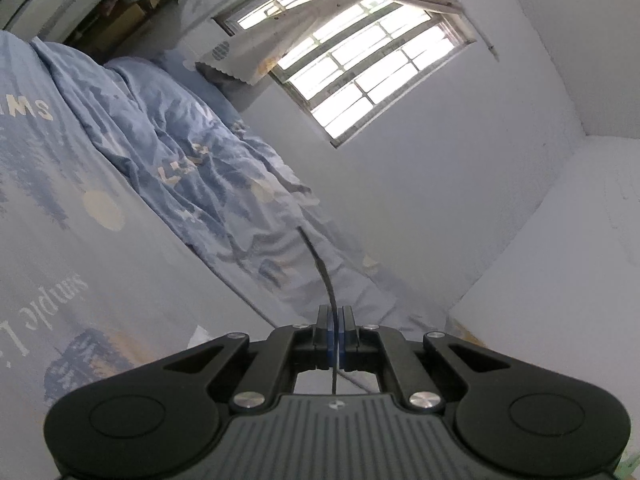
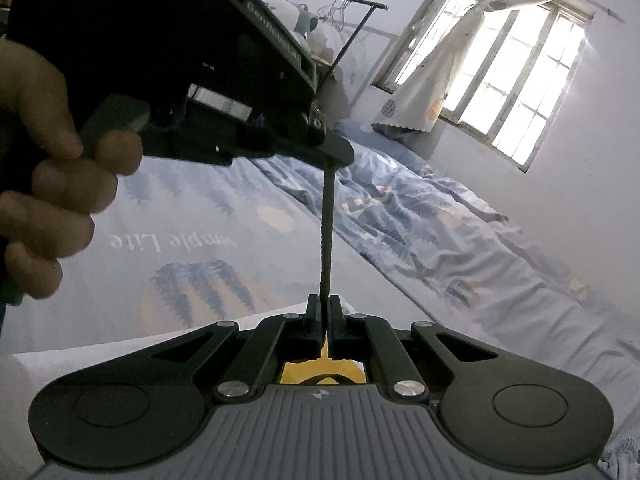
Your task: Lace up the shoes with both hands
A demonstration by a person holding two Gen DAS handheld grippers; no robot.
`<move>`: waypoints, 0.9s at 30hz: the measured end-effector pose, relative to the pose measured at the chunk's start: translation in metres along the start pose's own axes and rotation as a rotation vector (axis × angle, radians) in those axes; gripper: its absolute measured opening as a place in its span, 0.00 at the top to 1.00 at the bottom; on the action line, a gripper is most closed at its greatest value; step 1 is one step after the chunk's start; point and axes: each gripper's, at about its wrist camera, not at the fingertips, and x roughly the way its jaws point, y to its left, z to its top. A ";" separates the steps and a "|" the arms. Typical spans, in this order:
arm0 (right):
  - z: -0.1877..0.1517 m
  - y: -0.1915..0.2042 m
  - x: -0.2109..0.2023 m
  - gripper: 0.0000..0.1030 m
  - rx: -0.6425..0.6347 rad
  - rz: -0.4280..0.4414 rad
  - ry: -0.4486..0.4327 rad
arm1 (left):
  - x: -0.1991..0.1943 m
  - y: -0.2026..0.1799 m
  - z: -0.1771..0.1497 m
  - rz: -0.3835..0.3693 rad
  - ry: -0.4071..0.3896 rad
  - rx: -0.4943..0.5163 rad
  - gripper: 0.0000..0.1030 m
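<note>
Two hand-held grippers, both clamped on one black shoelace. Left hand-held gripper: blue-padded fingers pressed fully together, lace pinched between the pads, a free curved end rising ahead of the tips and another stretch running back under the body toward the camera. Right hand-held gripper: fingers almost together, only the lace's thickness between them, lace gripped at the very tips. From those tips, lace drawn straight and taut up to the left hand-held gripper, seen here from the side, above and ahead, its closed tip biting the lace's upper end. Bare hand wrapped around that gripper's handle at the left edge of the right wrist view, fingers curled on the trigger. Beneath the right hand-held gripper, glimpsed through the gap behind its fingers, a yellow surface with a dark loop on it; whether shoe or something else, cannot tell. Shoe itself not recognisable in either view. Beyond both grippers, a bed with a rumpled blue printed duvet and a flat blue sheet with lettering. Farther ahead, a barred window with a pale curtain knotted aside, set in a white wall.
</note>
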 end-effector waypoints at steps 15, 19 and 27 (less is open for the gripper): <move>0.002 -0.002 0.000 0.67 0.059 -0.011 -0.009 | 0.003 -0.021 -0.007 0.150 0.026 0.212 1.00; 0.002 -0.005 -0.001 0.67 0.071 -0.021 -0.008 | 0.000 -0.019 -0.005 0.214 -0.006 0.214 1.00; 0.005 -0.006 -0.004 0.67 0.088 -0.020 -0.032 | 0.013 -0.025 -0.017 0.066 0.154 0.205 1.00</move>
